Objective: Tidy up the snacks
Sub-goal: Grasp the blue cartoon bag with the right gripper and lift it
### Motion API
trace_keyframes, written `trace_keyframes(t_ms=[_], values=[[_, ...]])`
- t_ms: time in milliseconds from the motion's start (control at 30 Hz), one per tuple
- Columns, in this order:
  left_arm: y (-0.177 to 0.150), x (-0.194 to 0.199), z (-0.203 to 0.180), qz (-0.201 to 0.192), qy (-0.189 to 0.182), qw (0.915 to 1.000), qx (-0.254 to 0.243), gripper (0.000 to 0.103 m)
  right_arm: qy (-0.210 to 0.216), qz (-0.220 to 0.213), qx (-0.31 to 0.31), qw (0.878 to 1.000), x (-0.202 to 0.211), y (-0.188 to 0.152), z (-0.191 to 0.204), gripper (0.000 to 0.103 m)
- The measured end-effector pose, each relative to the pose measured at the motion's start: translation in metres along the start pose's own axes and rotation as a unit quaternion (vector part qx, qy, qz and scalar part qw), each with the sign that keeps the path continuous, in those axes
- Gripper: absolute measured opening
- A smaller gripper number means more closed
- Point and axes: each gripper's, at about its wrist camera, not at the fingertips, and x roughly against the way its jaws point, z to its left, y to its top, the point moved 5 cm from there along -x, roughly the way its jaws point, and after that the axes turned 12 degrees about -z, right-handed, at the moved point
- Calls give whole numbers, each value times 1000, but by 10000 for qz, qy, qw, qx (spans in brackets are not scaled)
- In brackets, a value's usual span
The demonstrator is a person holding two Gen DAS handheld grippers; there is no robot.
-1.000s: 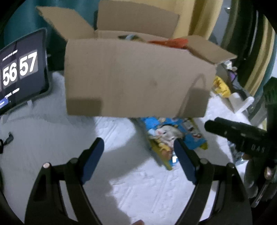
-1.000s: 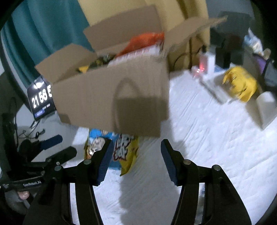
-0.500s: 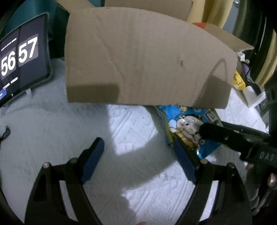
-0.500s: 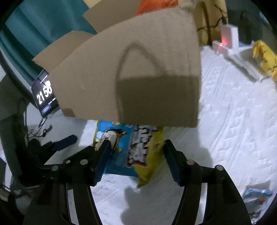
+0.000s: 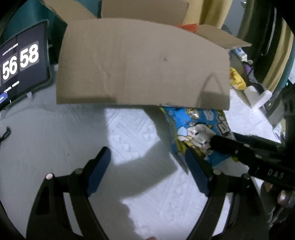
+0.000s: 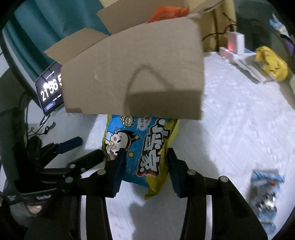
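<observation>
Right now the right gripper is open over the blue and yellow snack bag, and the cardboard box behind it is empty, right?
Not quite. The cardboard box isn't empty: the right wrist view shows an orange packet sticking out. The right gripper is open over the snack bag.

Plain brown cardboard box (image 6: 132, 73), blue-and-yellow cartoon-printed snack bag (image 6: 142, 147), white textured cloth (image 6: 239, 138)

Layout around the cardboard box (image 6: 132, 73)

Snack bag (image 6: 142, 147) lies in front of box, partly under its front flap; clock tablet (image 5: 20, 68) left of box; small packet (image 6: 265, 195) well right-front.
</observation>
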Motion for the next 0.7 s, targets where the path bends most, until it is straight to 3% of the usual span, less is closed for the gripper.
trace_keyframes(t_ms=[333, 700], values=[[8, 38, -40, -344, -183, 9990, -202, 84, -289, -602, -14, 9978, 77, 6, -35, 46], [12, 26, -117, -241, -604, 9961, -593, 84, -818, -1143, -220, 9898, 127, 24, -104, 45]])
